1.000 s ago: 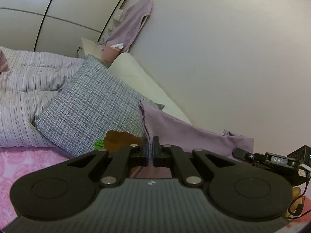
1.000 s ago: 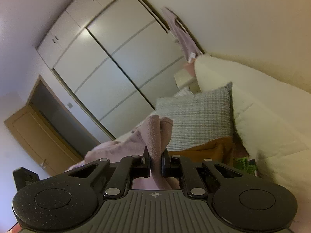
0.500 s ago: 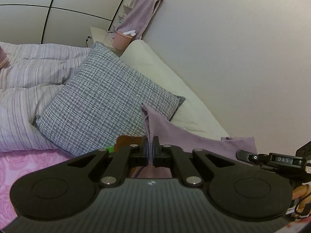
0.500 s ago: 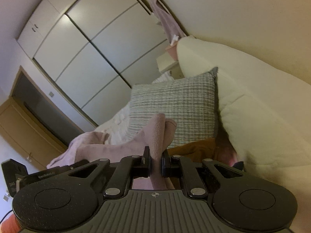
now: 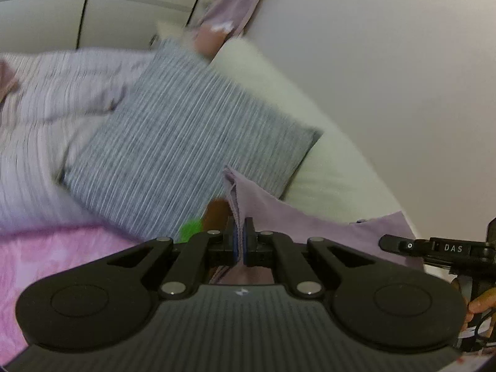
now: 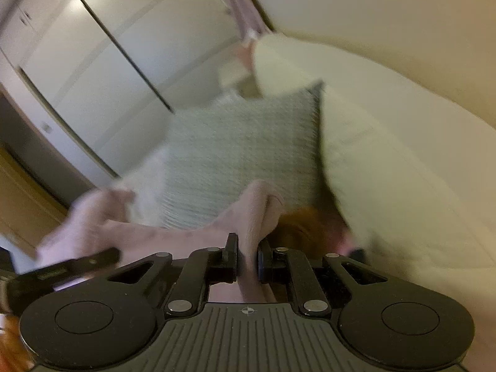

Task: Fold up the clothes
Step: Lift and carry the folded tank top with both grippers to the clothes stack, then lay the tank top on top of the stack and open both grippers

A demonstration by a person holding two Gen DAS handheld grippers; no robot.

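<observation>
Two corners of mauve garment (image 5: 279, 217) held up over bed; we judge it light, limp, best gripped at hem. Left gripper (image 5: 239, 243) clenched on hem; right gripper (image 6: 247, 255) opening, cloth bunched between jaws. Grey cushion (image 5: 186, 155) beyond.

I see the mauve garment (image 5: 297, 217) held up off the bed, its hemmed edge pinched upright in my left claw (image 5: 239, 241) and a bunched fold caught in my right claw (image 6: 247, 259), whose jaws are opening, the cloth stretched between them.
</observation>
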